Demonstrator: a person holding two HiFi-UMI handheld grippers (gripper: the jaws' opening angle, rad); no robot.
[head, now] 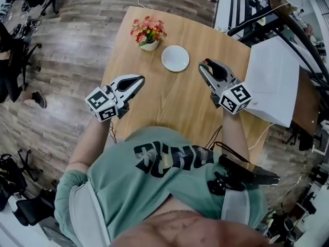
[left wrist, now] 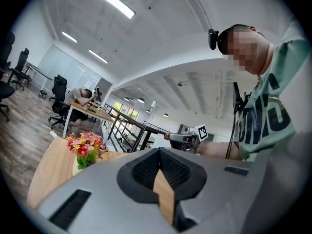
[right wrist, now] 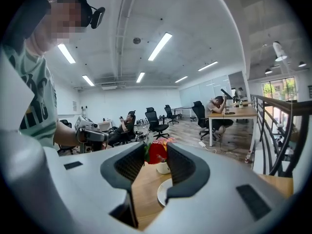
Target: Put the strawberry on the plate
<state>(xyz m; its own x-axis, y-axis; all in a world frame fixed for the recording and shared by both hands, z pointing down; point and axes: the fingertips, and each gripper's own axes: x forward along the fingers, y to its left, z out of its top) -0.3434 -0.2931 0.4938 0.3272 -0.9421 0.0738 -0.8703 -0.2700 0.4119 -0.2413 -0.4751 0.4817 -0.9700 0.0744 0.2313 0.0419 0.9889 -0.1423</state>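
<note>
The right tool (right wrist: 156, 149) pinches the strawberry (right wrist: 157, 154) at its tips; soft, light and easily bruised, it likely needs gentle pressure across its middle.

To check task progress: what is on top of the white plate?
Nothing: the head view shows the plate whole and bare. The strawberry is held in the right gripper. In that gripper's view a jaw hides part of the plate.
</note>
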